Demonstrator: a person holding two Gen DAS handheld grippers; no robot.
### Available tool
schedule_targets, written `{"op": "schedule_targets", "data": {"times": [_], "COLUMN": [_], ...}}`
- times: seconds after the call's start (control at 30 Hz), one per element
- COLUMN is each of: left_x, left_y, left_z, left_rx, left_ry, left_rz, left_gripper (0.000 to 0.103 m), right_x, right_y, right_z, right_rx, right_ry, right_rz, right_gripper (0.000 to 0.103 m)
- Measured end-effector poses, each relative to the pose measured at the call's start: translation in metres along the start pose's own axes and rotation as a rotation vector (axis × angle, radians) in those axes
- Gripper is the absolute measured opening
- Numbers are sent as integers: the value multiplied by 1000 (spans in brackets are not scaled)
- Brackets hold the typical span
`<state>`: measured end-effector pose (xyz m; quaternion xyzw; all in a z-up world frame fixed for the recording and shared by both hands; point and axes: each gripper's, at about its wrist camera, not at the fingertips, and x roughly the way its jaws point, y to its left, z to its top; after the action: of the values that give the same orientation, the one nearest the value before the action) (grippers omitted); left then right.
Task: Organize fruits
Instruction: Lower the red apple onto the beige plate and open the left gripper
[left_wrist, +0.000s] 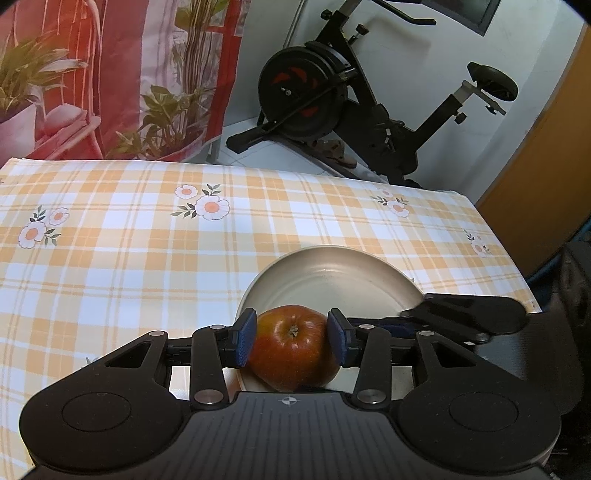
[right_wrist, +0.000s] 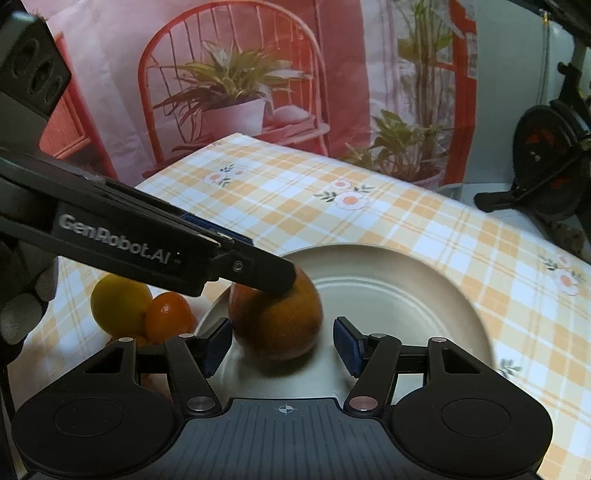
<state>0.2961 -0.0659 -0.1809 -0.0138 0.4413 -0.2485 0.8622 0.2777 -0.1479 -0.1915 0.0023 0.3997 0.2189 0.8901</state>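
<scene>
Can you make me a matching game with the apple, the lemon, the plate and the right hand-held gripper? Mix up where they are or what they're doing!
Things:
1. apple
2. lemon
3. plate
4. right hand-held gripper

States:
A. open, holding nothing
B. on the tablecloth, beside the plate
C. squeezed between blue pads of the left hand-held gripper
D. cream, bare at its middle

Pairs: 1-C, 2-B, 3-D, 4-A
</scene>
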Motion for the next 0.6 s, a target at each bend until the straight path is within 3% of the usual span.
{"op": "schedule_targets", "data": {"times": [0.3,0.6], "left_x": [-3,-18], "left_y": [-4,-14], "left_z": [-6,-16], "left_rx": [-13,-4], "left_ry": [-16,-28], "left_rz": [32,56], "left_gripper": [47,46], "right_x": [-60,-104], "right_y": [-16,-4], "right_z": [-35,-76], "right_rx": [87,79], "right_ry": [-102,-128], "right_rz": [-91,-155], "right_gripper": [57,56]}}
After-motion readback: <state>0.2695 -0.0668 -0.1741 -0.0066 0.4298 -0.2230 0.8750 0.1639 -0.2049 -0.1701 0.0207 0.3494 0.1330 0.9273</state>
